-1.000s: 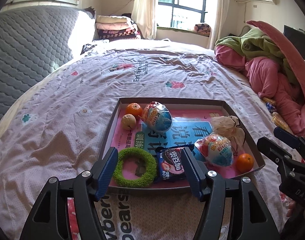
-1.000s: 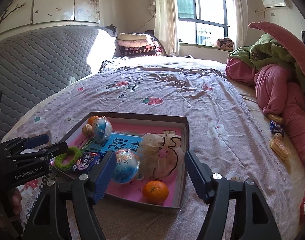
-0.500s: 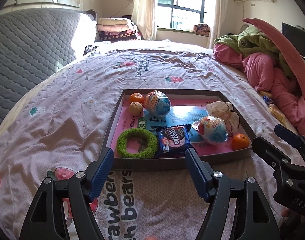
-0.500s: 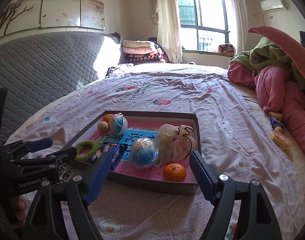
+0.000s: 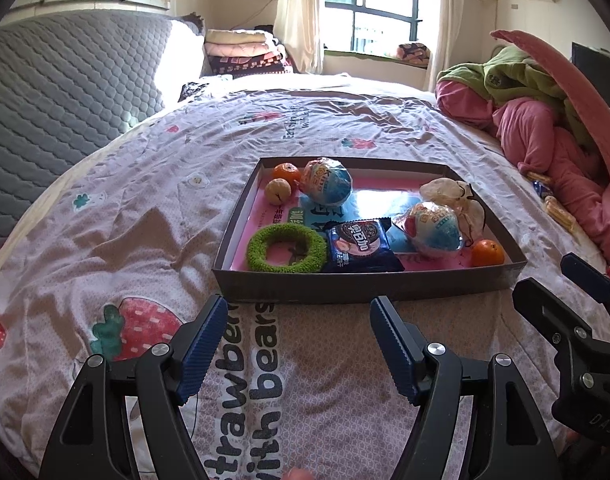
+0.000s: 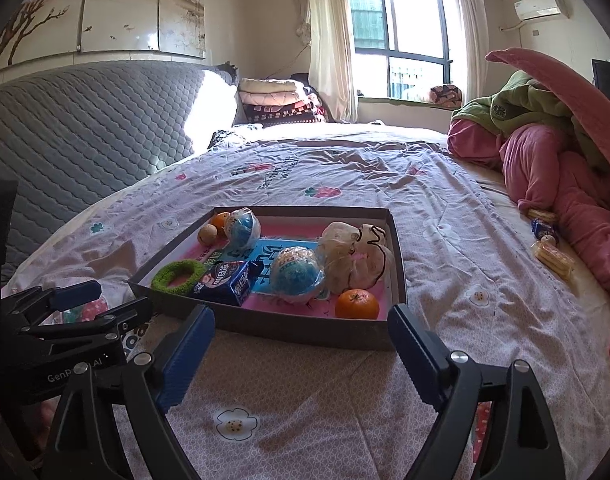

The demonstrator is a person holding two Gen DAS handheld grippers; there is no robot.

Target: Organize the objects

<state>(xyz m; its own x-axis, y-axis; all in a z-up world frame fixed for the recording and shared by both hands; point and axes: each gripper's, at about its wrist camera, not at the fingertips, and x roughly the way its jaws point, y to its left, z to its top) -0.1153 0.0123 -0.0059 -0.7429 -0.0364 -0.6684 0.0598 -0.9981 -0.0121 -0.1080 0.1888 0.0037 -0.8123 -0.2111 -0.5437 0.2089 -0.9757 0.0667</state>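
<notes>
Gaping wide, both grippers' fingers (image 5: 201,340) (image 6: 415,344) hold nothing.

Your left gripper (image 5: 299,340) has a black plastic frame with triangular cut-outs in its two arms and a round silver screw on each arm. Its fingers (image 5: 201,350) carry dark blue ribbed pads. Your right gripper (image 6: 301,354) is built the same: black frame, silver screws, blue ribbed pads on the fingers (image 6: 411,354). Seen from the right wrist camera, the side of the left gripper bears white lettering beginning "GenR". From the left wrist camera, the right gripper's side shows faint letters "DAS".
</notes>
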